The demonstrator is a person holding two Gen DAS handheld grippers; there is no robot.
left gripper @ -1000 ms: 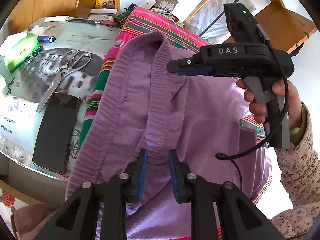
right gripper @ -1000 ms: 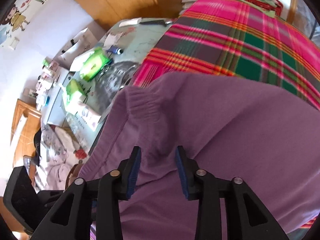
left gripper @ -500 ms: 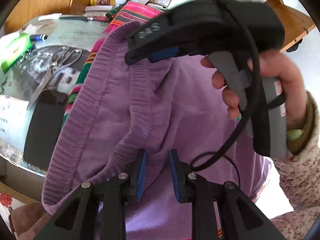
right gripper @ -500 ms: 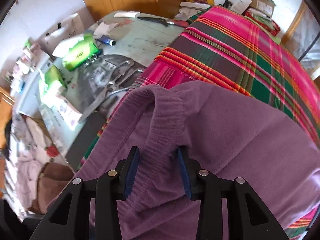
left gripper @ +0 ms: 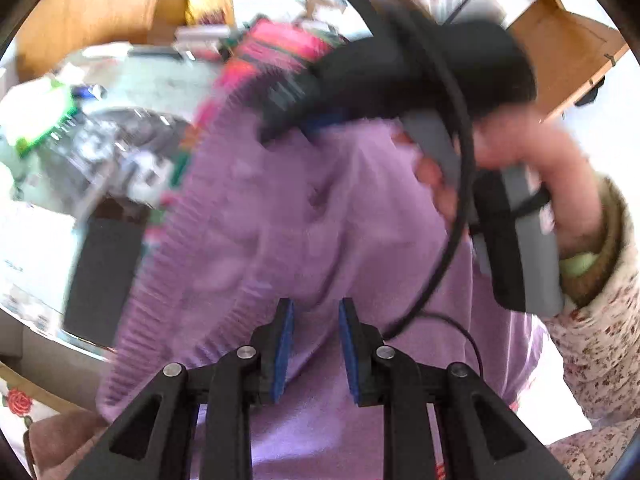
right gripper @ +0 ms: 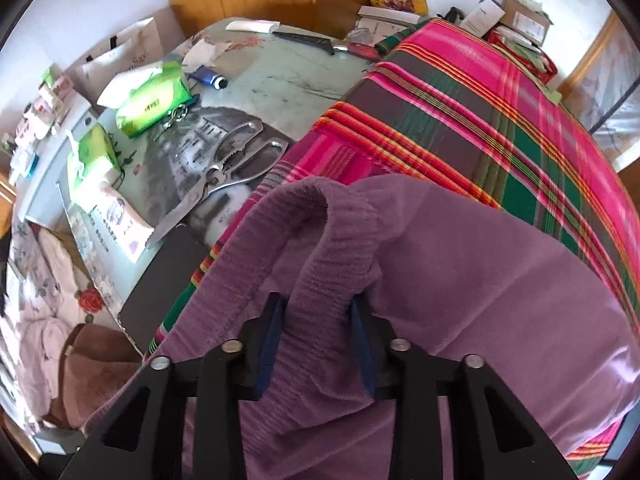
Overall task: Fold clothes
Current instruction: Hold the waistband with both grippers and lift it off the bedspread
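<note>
A purple knitted garment (left gripper: 360, 208) lies over a plaid cloth (right gripper: 480, 100) on the table. My left gripper (left gripper: 316, 340) is low over its near part, and folds of the fabric run into the narrow gap between its blue pads. My right gripper (right gripper: 318, 336) points steeply down at the ribbed waistband (right gripper: 340, 248). Its jaws are closing, and the bunched band fills the gap with both pads against it. The blurred left wrist view shows the right gripper (left gripper: 304, 120) and the hand (left gripper: 560, 168) holding it above the garment's far edge.
Left of the plaid cloth, the tabletop holds kitchen shears (right gripper: 228, 168), a dark phone (right gripper: 168, 280), green tissue packs (right gripper: 156, 100) and a knife (right gripper: 308, 40). Boxes and packets crowd the far edge. A black cable (left gripper: 440, 280) hangs across the garment.
The right gripper came in over the ribbed waistband, tilted further down and narrowed its jaws onto it. The band now stands up in a hump. The left gripper stayed in place.
</note>
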